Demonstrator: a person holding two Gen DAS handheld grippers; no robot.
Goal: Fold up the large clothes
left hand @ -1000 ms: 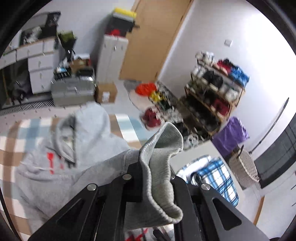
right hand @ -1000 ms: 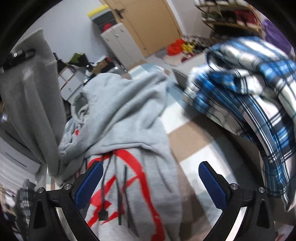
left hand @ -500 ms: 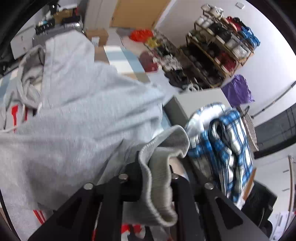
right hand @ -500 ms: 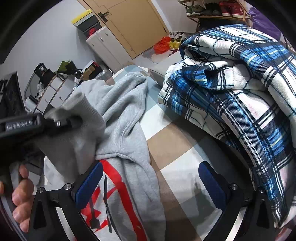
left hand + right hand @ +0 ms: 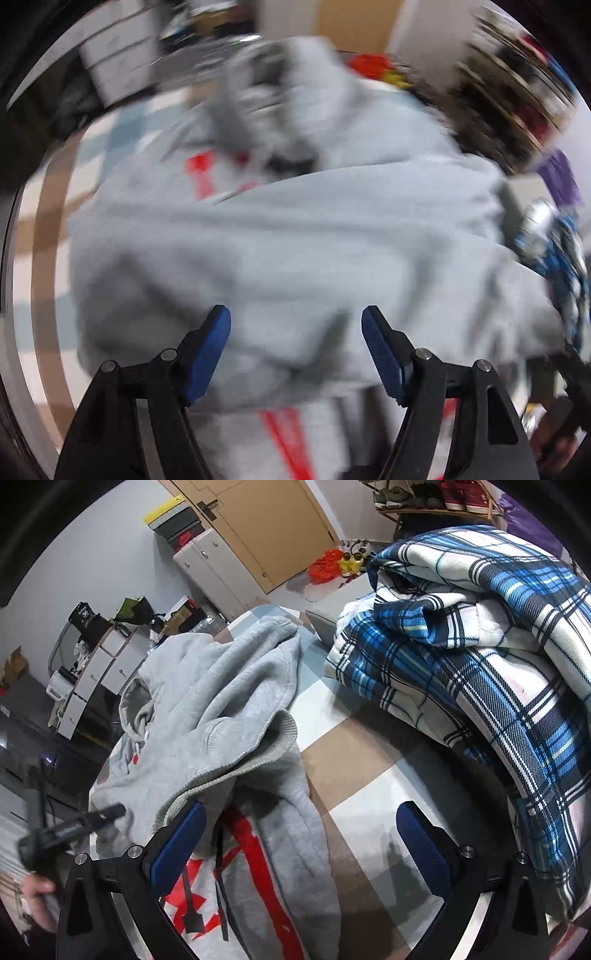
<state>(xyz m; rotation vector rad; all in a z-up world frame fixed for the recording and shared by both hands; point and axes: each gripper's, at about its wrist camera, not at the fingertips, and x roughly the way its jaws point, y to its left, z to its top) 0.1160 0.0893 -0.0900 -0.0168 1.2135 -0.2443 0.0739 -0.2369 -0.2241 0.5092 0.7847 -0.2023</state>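
Where a second ago my left gripper (image 5: 295, 347) pinched the ribbed cuff of the grey hoodie (image 5: 288, 236), its jaws have just been opening and now stand apart with nothing pressed between the blue pads (image 5: 208, 354). The sleeve lies dropped across the hoodie's body on the checked tablecloth (image 5: 354, 746), cuff (image 5: 284, 734) toward the plaid shirt (image 5: 480, 657) piled beside it. My right gripper (image 5: 299, 845) hangs unclenched and empty over the red print, much as before. The left view is blurred.
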